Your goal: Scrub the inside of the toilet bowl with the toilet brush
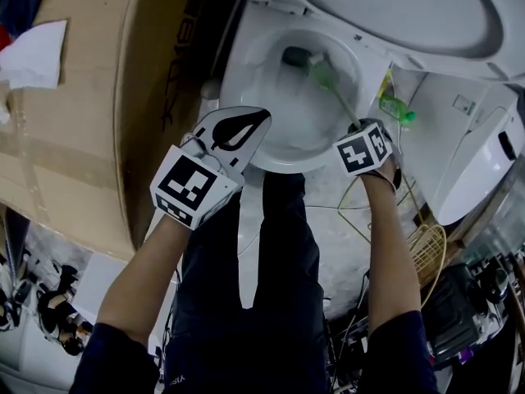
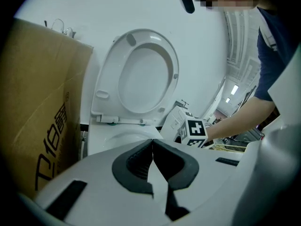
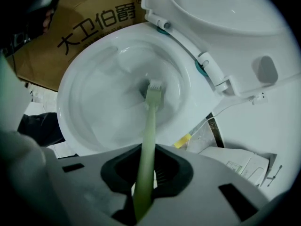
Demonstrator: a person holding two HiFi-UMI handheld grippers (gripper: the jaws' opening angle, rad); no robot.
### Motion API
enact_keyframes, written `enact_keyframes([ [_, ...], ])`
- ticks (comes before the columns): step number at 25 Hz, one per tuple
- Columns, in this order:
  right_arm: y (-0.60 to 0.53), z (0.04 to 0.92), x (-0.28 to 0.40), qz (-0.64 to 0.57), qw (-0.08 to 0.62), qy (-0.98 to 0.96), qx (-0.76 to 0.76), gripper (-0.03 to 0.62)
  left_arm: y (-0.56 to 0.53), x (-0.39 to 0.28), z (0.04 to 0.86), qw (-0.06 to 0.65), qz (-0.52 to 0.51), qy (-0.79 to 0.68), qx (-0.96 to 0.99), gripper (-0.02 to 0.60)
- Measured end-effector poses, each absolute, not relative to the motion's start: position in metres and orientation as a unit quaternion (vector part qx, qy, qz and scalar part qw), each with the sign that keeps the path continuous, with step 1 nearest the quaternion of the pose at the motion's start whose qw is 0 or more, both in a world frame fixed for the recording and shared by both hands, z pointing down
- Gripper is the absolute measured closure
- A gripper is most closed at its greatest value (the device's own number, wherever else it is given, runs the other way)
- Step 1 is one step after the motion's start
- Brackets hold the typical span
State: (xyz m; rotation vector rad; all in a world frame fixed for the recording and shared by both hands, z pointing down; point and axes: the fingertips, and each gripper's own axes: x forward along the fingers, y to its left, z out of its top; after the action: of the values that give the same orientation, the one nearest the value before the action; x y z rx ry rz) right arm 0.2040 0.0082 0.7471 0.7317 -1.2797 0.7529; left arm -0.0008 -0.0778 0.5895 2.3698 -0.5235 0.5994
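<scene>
The white toilet bowl point(image 1: 238, 64) stands open, its seat and lid point(image 1: 410, 15) raised. A pale green toilet brush point(image 1: 324, 74) has its head down in the bowl near the drain. My right gripper point(image 1: 361, 134) is at the bowl's near right rim, shut on the brush handle point(image 3: 149, 131), which runs out between the jaws point(image 3: 146, 173) to the bristle head point(image 3: 154, 91) against the wet bowl point(image 3: 94, 102). My left gripper point(image 1: 234, 130) hovers over the near left rim. It is shut point(image 2: 153, 166) and holds nothing, facing the raised seat point(image 2: 141, 74).
A large cardboard box point(image 1: 74, 97) stands tight against the toilet's left side. Right of the bowl are a green bottle point(image 1: 398, 109), a white unit point(image 1: 484, 154) and a wire rack point(image 1: 426, 249). The person's dark-trousered legs point(image 1: 271, 286) stand in front of the bowl.
</scene>
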Motion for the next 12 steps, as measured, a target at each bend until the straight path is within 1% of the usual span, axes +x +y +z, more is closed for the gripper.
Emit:
enact_keyframes([
  [5, 0.032, 0.743, 0.200, 0.324, 0.697, -0.565, 0.298, 0.546, -0.071, 0.000, 0.589, 0.316, 0.227, -0.196, 0.900, 0.551],
  [12, 0.083, 0.744, 0.170, 0.338, 0.711, -0.571, 0.232, 0.548, -0.068, -0.015, 0.585, 0.318, 0.222, -0.206, 0.899, 0.551],
])
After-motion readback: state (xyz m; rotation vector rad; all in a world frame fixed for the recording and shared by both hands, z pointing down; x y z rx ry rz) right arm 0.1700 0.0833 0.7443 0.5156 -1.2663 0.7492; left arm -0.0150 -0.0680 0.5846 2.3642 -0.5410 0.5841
